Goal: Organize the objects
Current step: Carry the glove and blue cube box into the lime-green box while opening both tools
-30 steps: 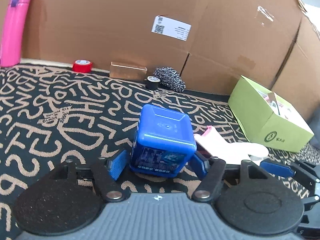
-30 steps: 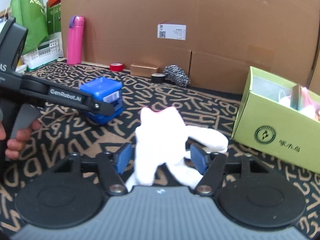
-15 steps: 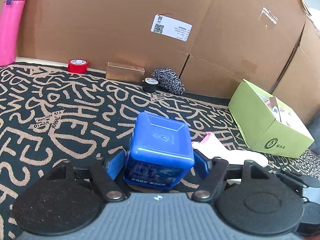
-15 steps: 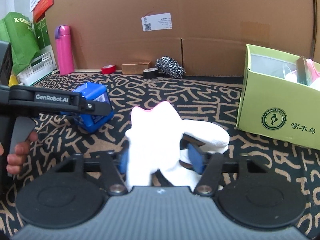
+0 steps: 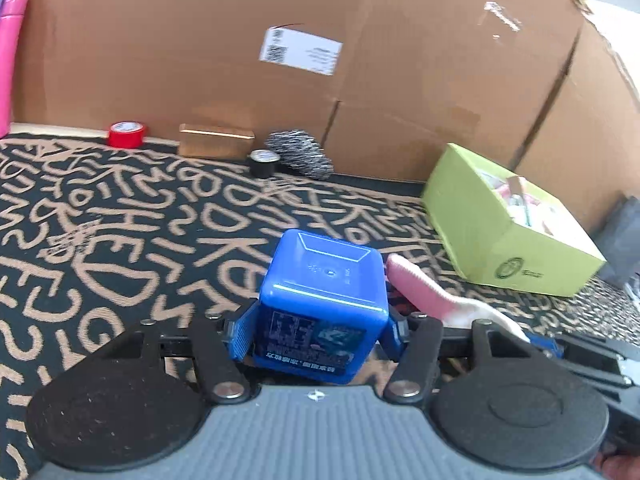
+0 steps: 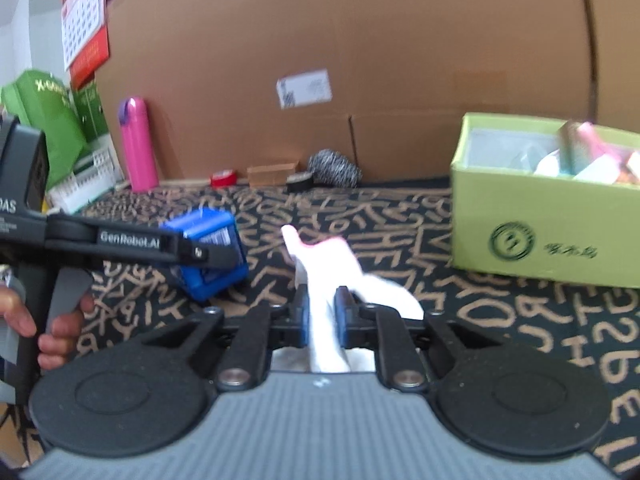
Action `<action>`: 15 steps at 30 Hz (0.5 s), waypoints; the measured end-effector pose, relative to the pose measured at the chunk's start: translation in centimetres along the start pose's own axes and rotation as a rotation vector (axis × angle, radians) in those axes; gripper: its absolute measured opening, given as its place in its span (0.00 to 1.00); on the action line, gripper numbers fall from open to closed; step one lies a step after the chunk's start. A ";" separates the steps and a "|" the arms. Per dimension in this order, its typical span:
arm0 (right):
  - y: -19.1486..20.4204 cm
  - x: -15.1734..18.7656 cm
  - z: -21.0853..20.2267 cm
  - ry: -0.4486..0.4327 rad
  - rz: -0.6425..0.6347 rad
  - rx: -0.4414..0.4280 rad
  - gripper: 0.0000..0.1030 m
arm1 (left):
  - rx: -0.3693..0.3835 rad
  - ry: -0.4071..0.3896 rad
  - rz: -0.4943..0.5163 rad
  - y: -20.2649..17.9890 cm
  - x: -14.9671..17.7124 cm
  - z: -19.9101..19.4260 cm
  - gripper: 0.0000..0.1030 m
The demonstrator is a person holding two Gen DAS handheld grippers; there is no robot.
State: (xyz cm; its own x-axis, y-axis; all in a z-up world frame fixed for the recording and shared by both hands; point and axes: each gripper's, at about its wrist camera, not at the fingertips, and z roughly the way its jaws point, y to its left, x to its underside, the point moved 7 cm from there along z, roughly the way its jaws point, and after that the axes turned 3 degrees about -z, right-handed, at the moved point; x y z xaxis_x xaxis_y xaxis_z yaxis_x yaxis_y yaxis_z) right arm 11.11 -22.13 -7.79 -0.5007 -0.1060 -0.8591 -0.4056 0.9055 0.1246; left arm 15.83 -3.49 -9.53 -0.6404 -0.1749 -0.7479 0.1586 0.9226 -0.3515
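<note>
Pink bottle (image 5: pixel 11 60) is cut by the left wrist frame's left edge, only a strip showing. White sock (image 6: pixel 326 296) runs under the right gripper (image 6: pixel 321 312) body; lower end hidden. Right pad of the left gripper (image 5: pixel 318 332) is mostly behind the blue cube box (image 5: pixel 324 312). Cube label text is upside down and too small to read. Green box (image 6: pixel 536 236) contents are blurred, items not identifiable; its right end is cut off. Shipping label (image 6: pixel 305 88) on the cardboard is motion-blurred, unreadable. Person's hand (image 6: pixel 44 332) is cut by the left edge.
</note>
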 end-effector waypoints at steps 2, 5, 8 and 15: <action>-0.5 -0.7 -1.3 -0.034 0.008 0.011 0.10 | 0.022 -0.008 0.012 -1.1 -0.4 -0.5 0.61; -1.3 -1.8 -3.3 -0.087 0.014 0.033 0.10 | 0.066 -0.029 0.031 -3.2 -1.4 -1.1 0.61; -2.5 -2.9 -5.3 -0.141 0.016 0.068 0.10 | 0.119 -0.045 0.053 -5.8 -2.6 -1.6 0.61; -5.5 -5.0 -9.1 -0.232 0.016 0.139 0.06 | 0.210 -0.080 0.131 -11.7 -4.6 -2.0 0.61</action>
State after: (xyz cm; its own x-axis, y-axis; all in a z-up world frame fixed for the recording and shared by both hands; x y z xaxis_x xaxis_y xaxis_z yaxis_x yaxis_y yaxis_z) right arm 8.89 -30.31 0.35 -0.3114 -0.0087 -0.9502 -0.2823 0.9557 0.0838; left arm 15.41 -12.74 -0.81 -0.5441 -0.0928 -0.8339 0.3944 0.8489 -0.3518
